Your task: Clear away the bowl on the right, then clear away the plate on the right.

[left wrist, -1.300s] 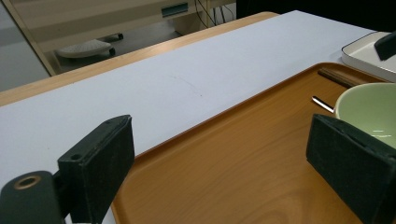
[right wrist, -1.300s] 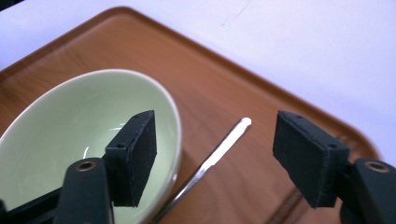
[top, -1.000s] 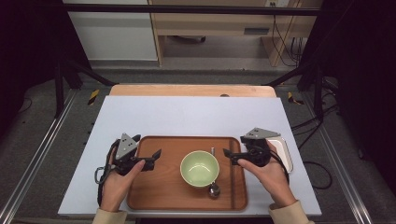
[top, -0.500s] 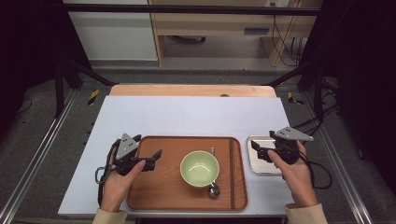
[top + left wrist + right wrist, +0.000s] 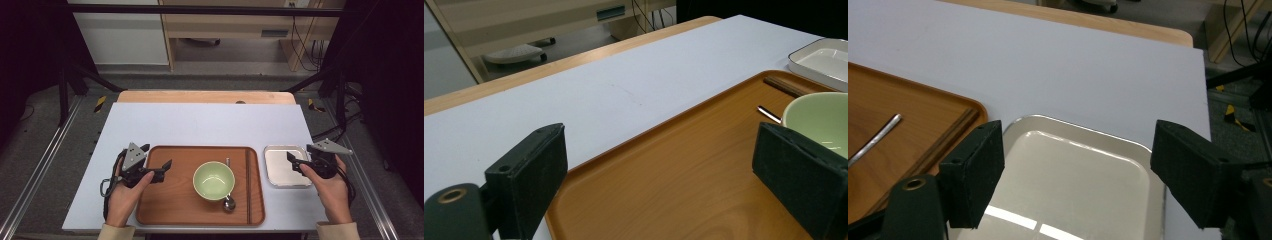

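A wooden tray [image 5: 175, 200] lies at the table's near edge and carries a pale green bowl [image 5: 214, 180], a metal spoon [image 5: 229, 202] and dark chopsticks [image 5: 247, 185]. My left gripper [image 5: 165, 170] hovers open over the tray's left end, pointing at the bowl [image 5: 819, 117], nothing between its jaws. A shallow metal tray [image 5: 282, 170] sits just right of the wooden one. My right gripper [image 5: 294, 164] is above its right part, open; in the right gripper view the jaws [image 5: 1078, 155] straddle the bare metal tray [image 5: 1073, 200]. They have just been closing a little, with nothing between them.
The white table top [image 5: 200, 125] stretches bare behind both trays to a wooden strip at the far edge. Black frame legs and cables stand on the floor to the right. The spoon handle [image 5: 875, 140] lies beside the chopsticks [image 5: 948, 137].
My right hand has moved right, from the wooden tray's right end beside the bowl to above the metal tray. The left hand has stayed put.
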